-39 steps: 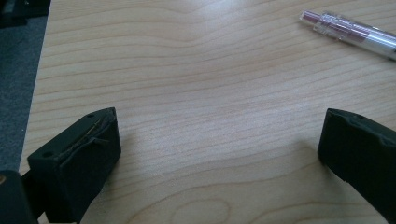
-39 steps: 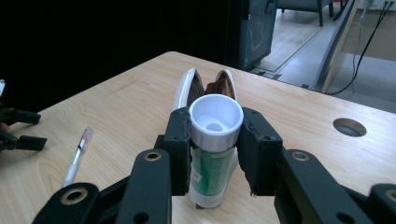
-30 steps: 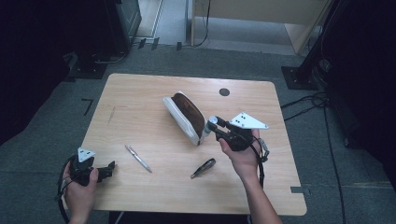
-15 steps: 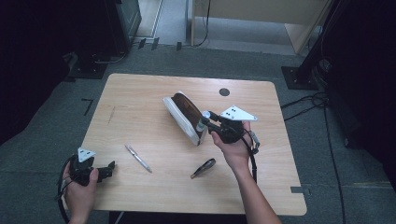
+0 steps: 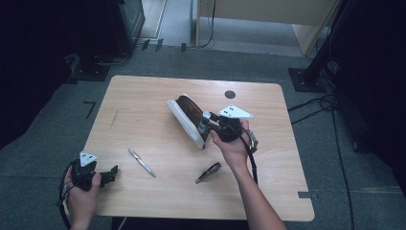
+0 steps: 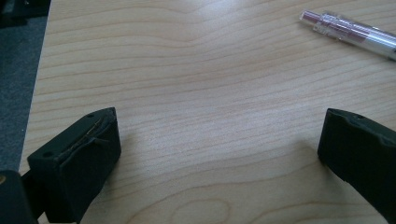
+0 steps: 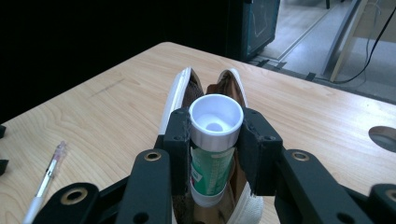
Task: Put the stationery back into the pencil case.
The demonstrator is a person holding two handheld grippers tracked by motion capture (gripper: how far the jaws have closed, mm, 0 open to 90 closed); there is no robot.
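High view shows the table (image 5: 143, 105) with an open pouch (image 5: 187, 120) in its middle. Right gripper (image 7: 215, 140) squeezes a green tube (image 7: 212, 172) just over the pouch mouth, likely to drop it in. Left gripper (image 6: 219, 154) rests wide apart, holding nothing, near a pen (image 6: 350, 32). The pouch's inside is too dark to see.

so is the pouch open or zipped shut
Open: in the right gripper view the pouch gapes, its two white edges spread apart with the brown lining showing, behind the tube in the right tongs.
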